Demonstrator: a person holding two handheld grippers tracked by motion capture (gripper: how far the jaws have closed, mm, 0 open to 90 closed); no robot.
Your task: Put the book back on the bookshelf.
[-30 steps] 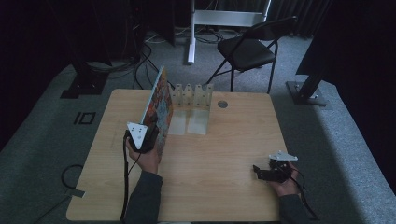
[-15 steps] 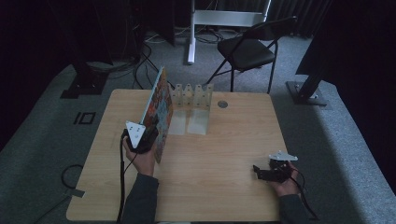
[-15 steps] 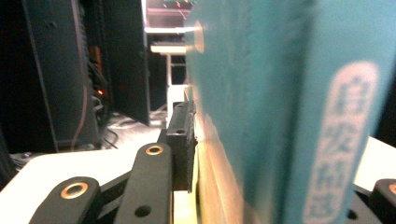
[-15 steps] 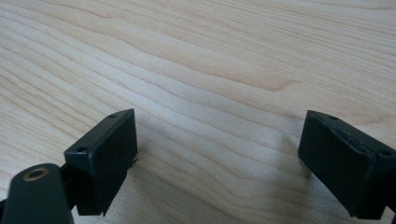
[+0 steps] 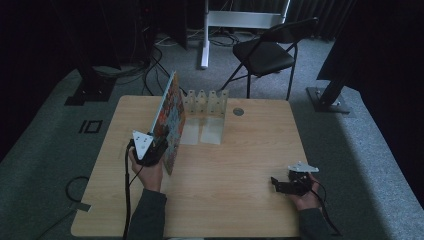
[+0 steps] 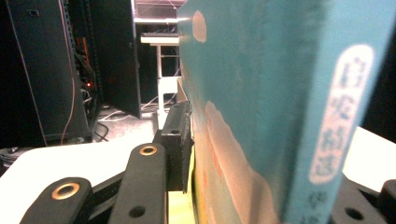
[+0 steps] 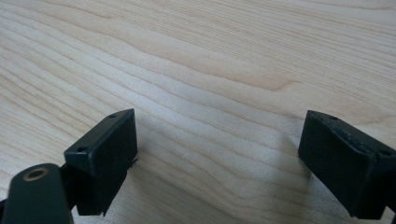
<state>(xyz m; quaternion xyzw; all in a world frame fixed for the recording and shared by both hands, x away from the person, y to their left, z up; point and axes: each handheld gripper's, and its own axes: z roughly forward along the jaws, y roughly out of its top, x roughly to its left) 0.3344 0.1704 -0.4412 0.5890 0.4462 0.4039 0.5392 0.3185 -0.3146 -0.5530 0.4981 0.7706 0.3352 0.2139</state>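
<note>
1. Nearest the person, the right gripper [image 5: 276, 184] lies low on the wooden table [image 5: 240, 210], held in the right hand [image 5: 305, 196]. Its jaws stand wide apart with bare wood grain between them, and they point across the table toward the left gripper.
2. Farther in, on the other side of the table, the left gripper [image 5: 161, 146] is held in the left hand [image 5: 146, 172] against the near end of a picture book [image 5: 169, 120].
3. The book stands on its edge between the left gripper's jaws. In the left gripper view the teal cover [image 6: 261, 84] runs away from the jaws, with a white label of characters on the spine.
4. The left gripper's jaws have just been opening. A thin gap shows between one pad [image 6: 180, 140] and the cover, so the jaws now stand loose around the book, not pressing it.
5. Beyond the left gripper, past the book's far end, a clear slotted rack [image 5: 205, 102] stands on the table, just beside the book.
6. Farther still, off the table, a black folding chair [image 5: 265, 52] stands on the grey carpet.
</note>
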